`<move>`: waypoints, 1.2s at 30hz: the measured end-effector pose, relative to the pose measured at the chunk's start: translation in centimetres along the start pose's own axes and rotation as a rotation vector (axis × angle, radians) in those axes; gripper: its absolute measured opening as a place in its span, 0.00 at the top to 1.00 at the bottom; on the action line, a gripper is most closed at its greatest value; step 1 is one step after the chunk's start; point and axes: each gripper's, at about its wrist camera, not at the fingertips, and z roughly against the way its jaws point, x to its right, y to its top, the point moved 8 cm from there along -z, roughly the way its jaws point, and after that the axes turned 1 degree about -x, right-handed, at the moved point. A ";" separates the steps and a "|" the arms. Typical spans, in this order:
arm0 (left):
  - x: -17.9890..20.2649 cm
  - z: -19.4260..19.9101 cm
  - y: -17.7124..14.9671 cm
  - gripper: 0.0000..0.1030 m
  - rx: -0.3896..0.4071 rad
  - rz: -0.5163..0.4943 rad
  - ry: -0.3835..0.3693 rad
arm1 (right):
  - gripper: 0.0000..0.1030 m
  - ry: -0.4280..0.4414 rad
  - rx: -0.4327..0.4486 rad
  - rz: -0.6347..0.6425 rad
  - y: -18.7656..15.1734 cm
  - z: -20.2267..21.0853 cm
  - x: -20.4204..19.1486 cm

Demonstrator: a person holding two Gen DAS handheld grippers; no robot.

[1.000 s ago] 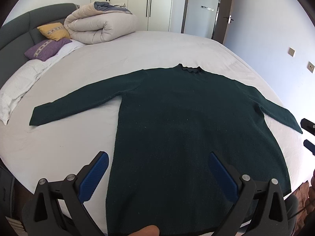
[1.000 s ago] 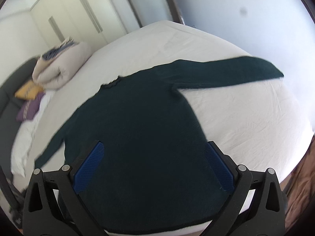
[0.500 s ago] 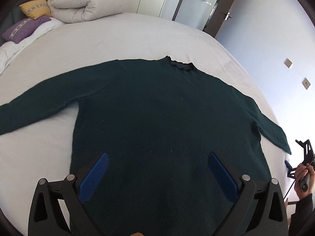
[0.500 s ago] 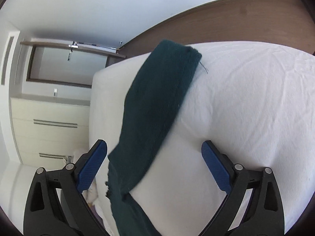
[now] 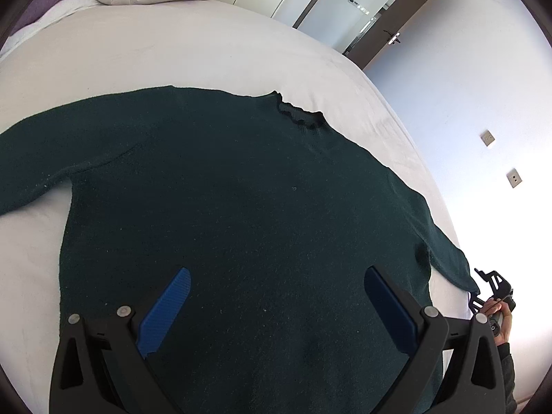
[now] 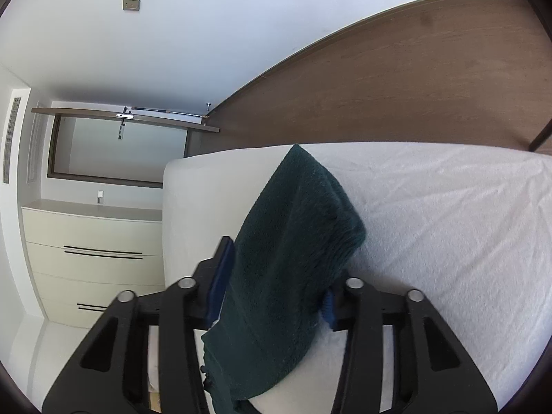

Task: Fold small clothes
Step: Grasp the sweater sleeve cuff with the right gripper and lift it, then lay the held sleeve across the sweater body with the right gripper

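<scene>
Our left claw (image 5: 274,305) has two matte black plastic arms, each tipped with a ribbed blue pad (image 5: 165,312) and fixed with round silver screws (image 5: 123,311). Our right claw (image 6: 274,281) is built the same: black angular arms with triangular cut-outs, blue pads, silver screw heads at the joints. In the left view we see a dark sleeve (image 5: 509,372) above our right hand (image 5: 496,315)

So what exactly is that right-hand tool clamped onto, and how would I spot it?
Start with the big white bed; a dark green sweater lies spread flat across it. Follow its sleeve to the bed's edge, where the right gripper has just closed its jaws on the sleeve's end. It is the only dark cloth there, against plain white sheet.
</scene>
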 end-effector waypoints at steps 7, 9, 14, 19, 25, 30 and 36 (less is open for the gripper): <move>1.0 -0.9 2.1 0.00 -0.014 0.037 -0.121 | 0.92 -0.115 0.022 0.385 -3.2 -1.0 -9.2; 2.3 -1.3 3.1 0.00 -0.019 0.041 -0.179 | 0.92 -0.136 0.001 0.640 -7.4 -2.0 -15.6; 5.7 -3.0 4.9 0.01 -0.068 0.037 -0.333 | 0.93 -0.139 -0.060 1.302 -24.1 -5.0 -26.1; 6.5 -4.4 5.3 0.01 -0.123 0.081 -0.421 | 0.93 -0.173 -0.178 1.587 -38.4 -9.1 -25.7; 6.5 -7.3 4.4 0.01 -0.206 0.143 -0.452 | 0.78 -0.225 -0.380 1.566 -45.0 -12.4 -17.7; 8.1 -10.8 2.9 0.01 -0.285 0.143 -0.441 | 0.26 -0.046 -0.402 1.445 -42.5 -6.3 -15.0; 11.1 -13.3 2.3 0.22 -0.314 0.071 -0.365 | 0.26 0.029 -0.462 1.074 -39.9 -0.5 -10.3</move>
